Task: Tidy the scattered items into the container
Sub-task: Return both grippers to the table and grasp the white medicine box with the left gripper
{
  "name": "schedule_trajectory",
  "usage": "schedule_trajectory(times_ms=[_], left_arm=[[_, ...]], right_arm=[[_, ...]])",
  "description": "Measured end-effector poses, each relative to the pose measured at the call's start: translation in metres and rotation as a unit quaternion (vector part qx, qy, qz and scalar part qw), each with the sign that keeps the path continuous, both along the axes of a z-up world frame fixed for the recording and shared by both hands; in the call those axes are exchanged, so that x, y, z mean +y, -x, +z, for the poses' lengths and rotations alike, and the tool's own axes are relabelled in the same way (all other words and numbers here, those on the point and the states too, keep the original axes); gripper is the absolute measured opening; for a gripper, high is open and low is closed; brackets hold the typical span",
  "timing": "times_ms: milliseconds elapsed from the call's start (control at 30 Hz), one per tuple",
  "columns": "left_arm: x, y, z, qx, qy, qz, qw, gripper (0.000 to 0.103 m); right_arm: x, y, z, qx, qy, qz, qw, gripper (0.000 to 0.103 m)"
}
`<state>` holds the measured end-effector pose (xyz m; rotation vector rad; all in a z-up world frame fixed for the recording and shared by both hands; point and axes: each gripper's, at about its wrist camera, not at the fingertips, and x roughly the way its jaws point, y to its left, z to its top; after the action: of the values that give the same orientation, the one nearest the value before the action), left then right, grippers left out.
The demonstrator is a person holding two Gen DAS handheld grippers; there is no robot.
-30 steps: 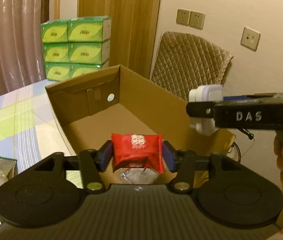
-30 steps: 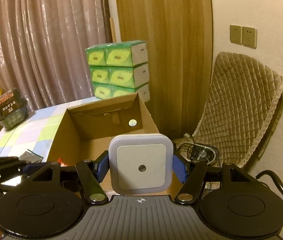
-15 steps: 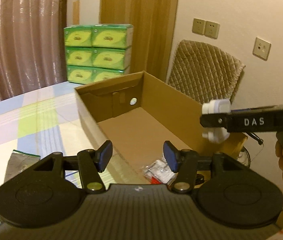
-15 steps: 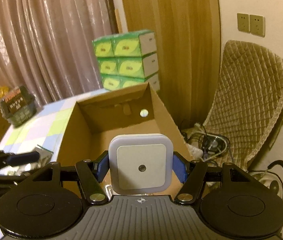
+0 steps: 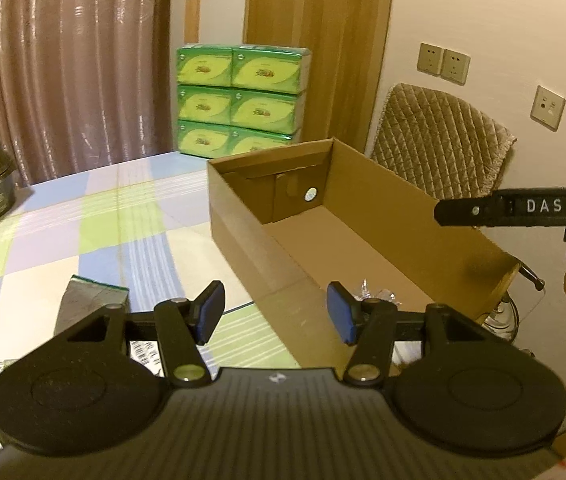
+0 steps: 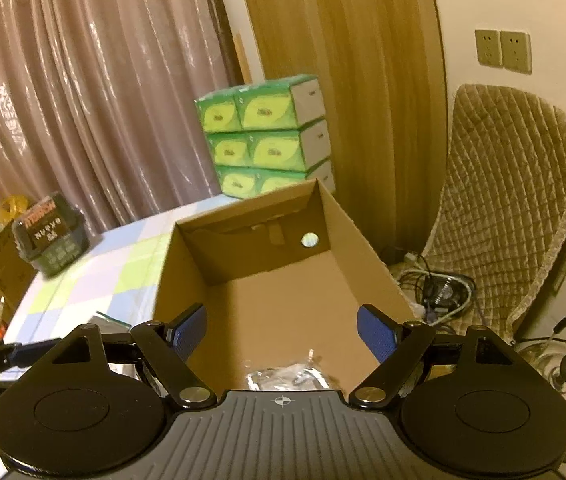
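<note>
Both your left gripper (image 5: 275, 317) and right gripper (image 6: 283, 334) have fingers spread wide and empty, the cardboard box (image 5: 383, 232) holds some wrapped bits, but that silver packet (image 5: 89, 304) on the tabletop (image 5: 103, 216) still needs grabbing.

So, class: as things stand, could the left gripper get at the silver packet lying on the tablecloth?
Probably yes. The left gripper is open and empty, and the silver packet lies uncovered on the tablecloth just left of it, outside the cardboard box.

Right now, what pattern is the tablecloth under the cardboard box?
The tablecloth is checked in pale blue, light green and white squares; the left wrist view shows it best.
</note>
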<state>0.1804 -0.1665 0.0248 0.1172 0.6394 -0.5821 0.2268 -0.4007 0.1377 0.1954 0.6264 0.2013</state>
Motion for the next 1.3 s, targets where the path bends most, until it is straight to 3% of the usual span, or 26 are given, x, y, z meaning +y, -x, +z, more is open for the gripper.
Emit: schedule_trajectory(times_ms=[367, 467, 833, 1167, 1300], left_arm=[[0.056, 0.015, 0.005, -0.004, -0.003, 0.045, 0.9990, 0.058], [0.080, 0.014, 0.004, -0.003, -0.005, 0.067, 0.9978, 0.064], [0.161, 0.017, -0.020, 0.022, -0.032, 0.128, 0.9910, 0.074], [0.147, 0.016, -0.066, 0.054, -0.075, 0.099, 0.9908, 0.074], [0.127, 0.016, -0.076, 0.047, -0.091, 0.068, 0.9924, 0.074]], right_arm=[[0.052, 0.009, 0.006, -0.017, -0.013, 0.059, 0.998, 0.080], [0.071, 0.012, 0.005, -0.019, -0.011, 0.081, 0.996, 0.080], [0.150, 0.013, -0.009, -0.021, 0.009, 0.168, 0.986, 0.080], [0.197, -0.002, -0.040, 0.026, 0.002, 0.216, 0.976, 0.080], [0.207, -0.009, -0.048, 0.034, 0.014, 0.218, 0.975, 0.079]])
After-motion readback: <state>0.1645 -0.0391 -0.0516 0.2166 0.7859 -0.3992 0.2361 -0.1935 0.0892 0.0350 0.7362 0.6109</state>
